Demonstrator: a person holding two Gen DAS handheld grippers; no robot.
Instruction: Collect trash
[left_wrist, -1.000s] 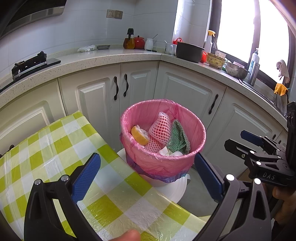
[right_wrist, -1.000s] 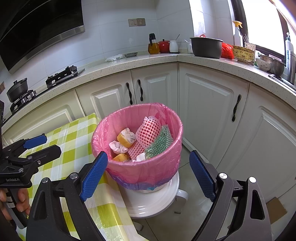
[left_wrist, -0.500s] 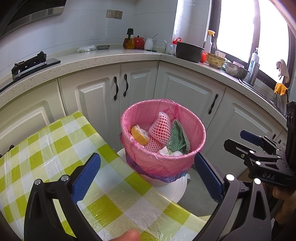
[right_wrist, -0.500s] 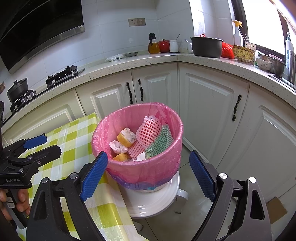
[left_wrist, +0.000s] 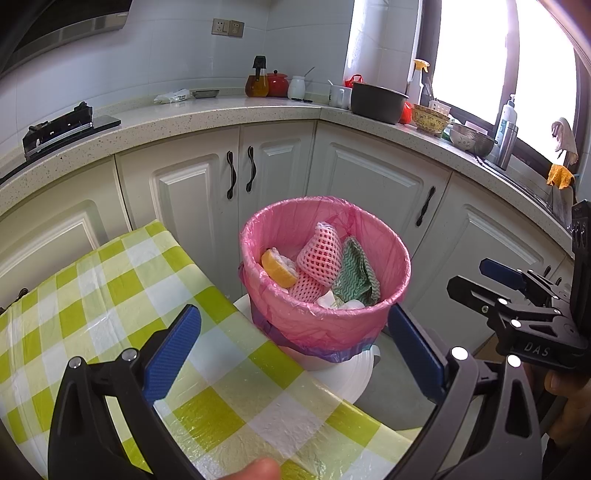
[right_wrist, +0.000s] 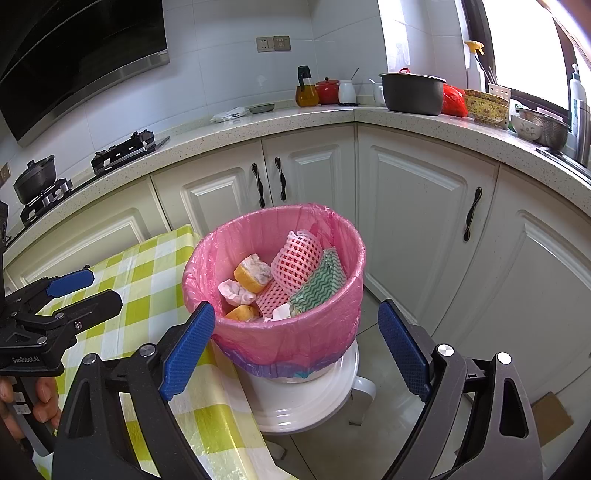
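the bin (right_wrist: 275, 291), lined with a pink bag and holding peels, foam nets and a green cloth, stands on a white stool (right_wrist: 314, 391) just off the edge of the checked table (left_wrist: 110, 295). from the right gripper (right_wrist: 295, 347) it lies dead ahead at 12 o'clock, between its spread, empty fingers; from the left gripper (left_wrist: 291, 354) it sits at about 1 o'clock, fingers likewise wide apart and empty. the right looks nearer and squarer to the rim, so i'd judge it better placed for the bag.

"DAS" — right gripper (left_wrist: 517, 291); "GenRobot.AI" — left gripper (right_wrist: 70, 291)
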